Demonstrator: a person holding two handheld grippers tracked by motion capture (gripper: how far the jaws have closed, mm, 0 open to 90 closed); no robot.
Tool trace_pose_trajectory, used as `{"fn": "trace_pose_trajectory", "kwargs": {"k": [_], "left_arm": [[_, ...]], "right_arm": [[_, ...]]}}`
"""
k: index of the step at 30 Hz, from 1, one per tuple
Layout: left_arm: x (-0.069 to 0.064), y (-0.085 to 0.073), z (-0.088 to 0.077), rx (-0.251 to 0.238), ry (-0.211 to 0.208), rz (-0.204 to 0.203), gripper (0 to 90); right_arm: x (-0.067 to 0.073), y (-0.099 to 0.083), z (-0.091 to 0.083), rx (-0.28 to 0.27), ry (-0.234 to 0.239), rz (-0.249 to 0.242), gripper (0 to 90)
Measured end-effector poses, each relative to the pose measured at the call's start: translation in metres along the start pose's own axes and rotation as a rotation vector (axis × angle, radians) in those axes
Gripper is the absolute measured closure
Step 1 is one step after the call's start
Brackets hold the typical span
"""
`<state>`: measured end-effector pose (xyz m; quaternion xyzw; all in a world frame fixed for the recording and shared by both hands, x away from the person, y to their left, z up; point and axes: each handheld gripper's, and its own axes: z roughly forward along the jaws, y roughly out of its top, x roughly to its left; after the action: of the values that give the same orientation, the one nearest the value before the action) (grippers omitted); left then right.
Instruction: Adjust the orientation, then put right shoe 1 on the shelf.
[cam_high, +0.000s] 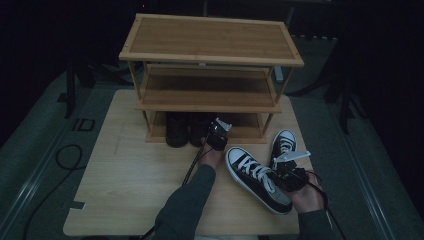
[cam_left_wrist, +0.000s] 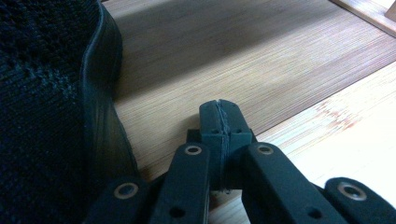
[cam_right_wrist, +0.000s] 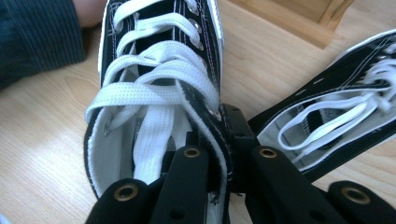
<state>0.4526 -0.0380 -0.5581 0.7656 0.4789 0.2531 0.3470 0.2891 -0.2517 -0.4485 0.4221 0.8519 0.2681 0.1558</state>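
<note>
Left claw (cam_high: 216, 134) is reaching far out, jaws pressed fully together with nothing between them. Right claw (cam_high: 288, 172) sits near right, clamped onto a sneaker's collar (cam_right_wrist: 212, 135).

**Count of items on and around the tabletop**

One wooden shoe rack (cam_high: 210, 60) with three shelves. Two dark shoes (cam_high: 186, 131) on its bottom shelf, side by side. Two black-and-white lace-up sneakers: one (cam_high: 257, 177) nearer, one (cam_high: 283, 145) beyond it. Two hand-held grippers: left hand-held gripper (cam_high: 218, 131), right hand-held gripper (cam_high: 286, 167). One tabletop (cam_high: 125, 190).
</note>
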Motion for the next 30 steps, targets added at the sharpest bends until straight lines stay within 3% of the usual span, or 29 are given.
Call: {"fn": "trace_pose_trajectory", "kwargs": {"k": [12,30], "left_arm": [[0.000,0.000,0.000,0.000,-0.001,-0.001,89.8],[0.000,0.000,0.000,0.000,-0.001,-0.001,89.8]], "right_arm": [[-0.003,0.013,-0.022,-0.049,-0.002,-0.010,88.5],[-0.015,0.024,-0.038,-0.080,-0.014,0.000,88.4]]}}
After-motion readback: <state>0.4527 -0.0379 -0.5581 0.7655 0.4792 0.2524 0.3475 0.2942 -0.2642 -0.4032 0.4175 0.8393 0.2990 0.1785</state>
